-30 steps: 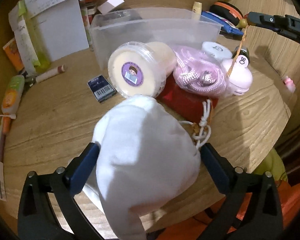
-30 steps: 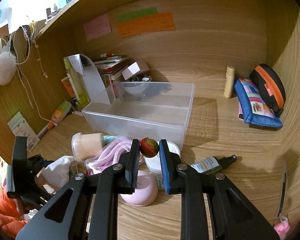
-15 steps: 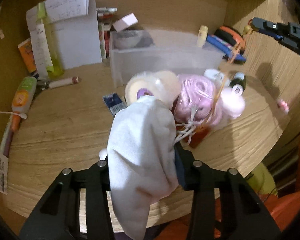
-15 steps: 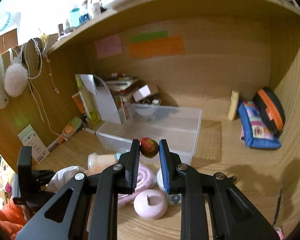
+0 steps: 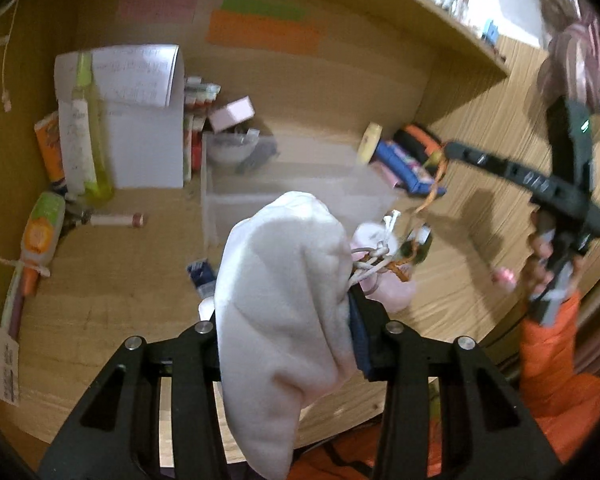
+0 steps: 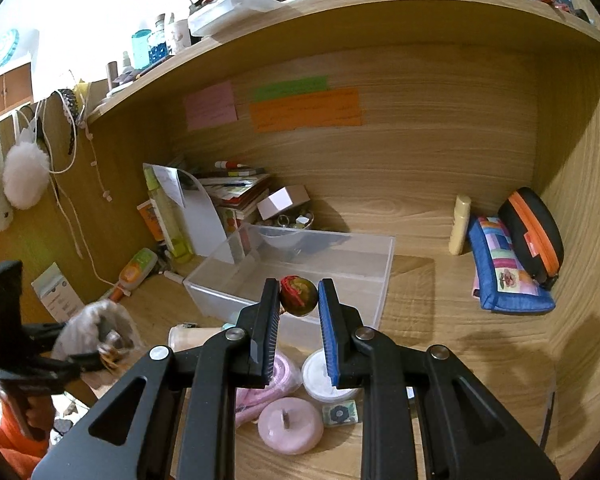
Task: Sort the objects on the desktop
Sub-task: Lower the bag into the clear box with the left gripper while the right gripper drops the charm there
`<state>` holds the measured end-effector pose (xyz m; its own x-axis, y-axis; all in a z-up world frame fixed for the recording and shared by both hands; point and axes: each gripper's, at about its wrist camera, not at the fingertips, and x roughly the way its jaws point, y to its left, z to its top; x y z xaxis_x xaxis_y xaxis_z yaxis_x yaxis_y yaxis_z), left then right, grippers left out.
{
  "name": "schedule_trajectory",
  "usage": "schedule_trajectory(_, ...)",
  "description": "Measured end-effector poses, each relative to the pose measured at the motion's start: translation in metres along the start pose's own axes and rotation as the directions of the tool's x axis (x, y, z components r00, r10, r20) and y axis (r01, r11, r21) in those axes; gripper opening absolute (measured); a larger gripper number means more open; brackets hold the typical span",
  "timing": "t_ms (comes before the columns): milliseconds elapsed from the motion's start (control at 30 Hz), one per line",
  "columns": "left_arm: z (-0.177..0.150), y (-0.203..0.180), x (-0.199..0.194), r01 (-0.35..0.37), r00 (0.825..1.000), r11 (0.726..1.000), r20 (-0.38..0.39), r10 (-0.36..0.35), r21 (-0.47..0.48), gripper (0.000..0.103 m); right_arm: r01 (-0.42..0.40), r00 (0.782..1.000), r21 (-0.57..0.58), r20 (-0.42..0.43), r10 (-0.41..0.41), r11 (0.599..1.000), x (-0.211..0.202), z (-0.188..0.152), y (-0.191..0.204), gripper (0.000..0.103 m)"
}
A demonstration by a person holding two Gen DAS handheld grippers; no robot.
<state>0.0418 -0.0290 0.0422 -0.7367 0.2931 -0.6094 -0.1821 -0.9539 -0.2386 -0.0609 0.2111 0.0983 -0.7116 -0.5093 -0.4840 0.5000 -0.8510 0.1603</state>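
The white cloth pouch (image 5: pixel 284 304), now being clamped by the left gripper (image 5: pixel 288 320) and lifted off the desk's front edge, and the bead (image 6: pixel 298 296) being pinched by the right gripper (image 6: pixel 298 300), are being readied for the clear bin (image 6: pixel 292 264).

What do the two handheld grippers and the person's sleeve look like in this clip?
Both the left gripper and the right gripper are matte black, with angular cut-out frames, silver pivot screws and ribbed blue pads lining the fingers. Seen from the left wrist camera, the right gripper has a pistol-style handle and a small green light. The sleeve is bright orange.
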Motion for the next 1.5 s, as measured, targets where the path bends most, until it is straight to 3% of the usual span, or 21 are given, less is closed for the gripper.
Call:
schedule_trajectory(233, 0.042, -0.013, -0.010, -0.010, 0.994, 0.999, 0.107, 0.007, 0.032, 0.042, 0.004, 1.000, 0.003, 0.001, -0.004, 1.000, 0.011, 0.010, -0.005, 0.018)
schedule_trajectory(467, 0.075, -0.013, 0.023, -0.107, 0.985, 0.993, 0.138, 0.099, 0.057, 0.042, 0.022, 1.000, -0.012, 0.004, -0.022, 1.000, 0.030, 0.024, -0.008, 0.018)
schedule_trajectory(1033, 0.101, 0.023, 0.131, -0.140, 0.990, 0.990, -0.025, 0.140, 0.007, 0.042, 0.057, 0.992, -0.006, -0.111, -0.057, 0.998, 0.112, 0.023, -0.019, 0.018)
schedule_trajectory(1500, 0.097, 0.020, 0.177, -0.188, 0.971, 0.980, -0.138, 0.197, 0.070, 0.042, 0.056, 0.968, -0.001, -0.245, -0.055, 0.998, 0.154, 0.001, -0.035, 0.018)
